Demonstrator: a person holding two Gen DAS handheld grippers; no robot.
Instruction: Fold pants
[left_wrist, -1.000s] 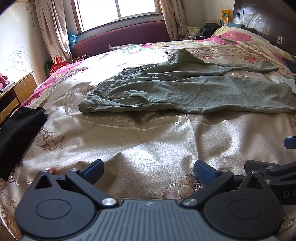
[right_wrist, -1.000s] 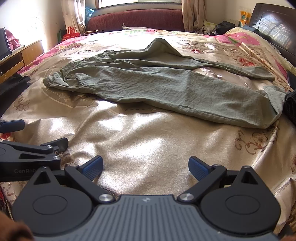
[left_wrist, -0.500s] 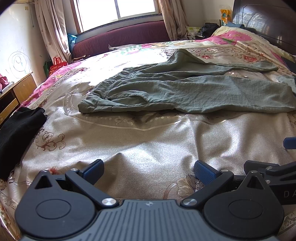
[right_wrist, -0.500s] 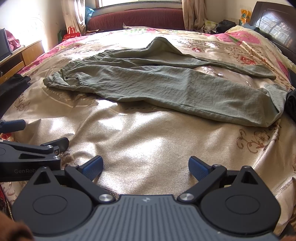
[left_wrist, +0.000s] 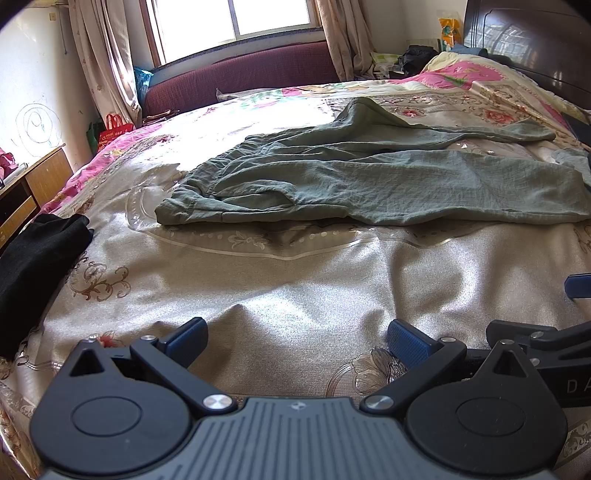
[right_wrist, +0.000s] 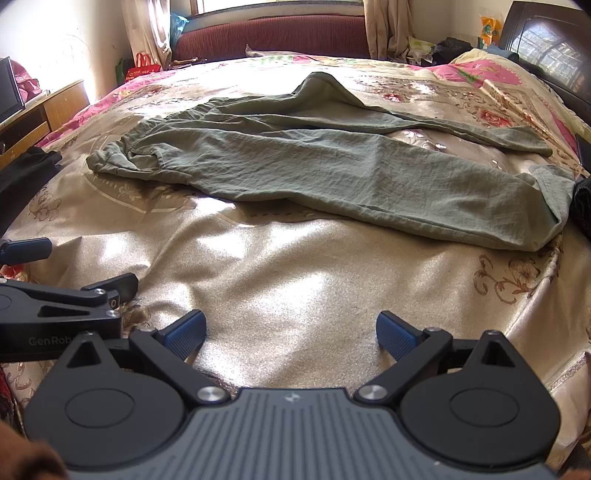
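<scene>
lying unfolded on bed (left_wrist: 295, 295), pants (left_wrist: 369, 184) well beyond both open grippers.

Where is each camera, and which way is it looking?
Left wrist view: sits on the left claw, low over the near edge of the bed, facing across it toward the window. It shows its own open claw, and the right claw pokes in at the right edge.
Right wrist view: sits on the right claw, beside the left one, facing the same way. It shows its own open claw, and the left claw pokes in at the left edge.
Both see the green pants spread out on the bed and a black cloth at the left.
</scene>
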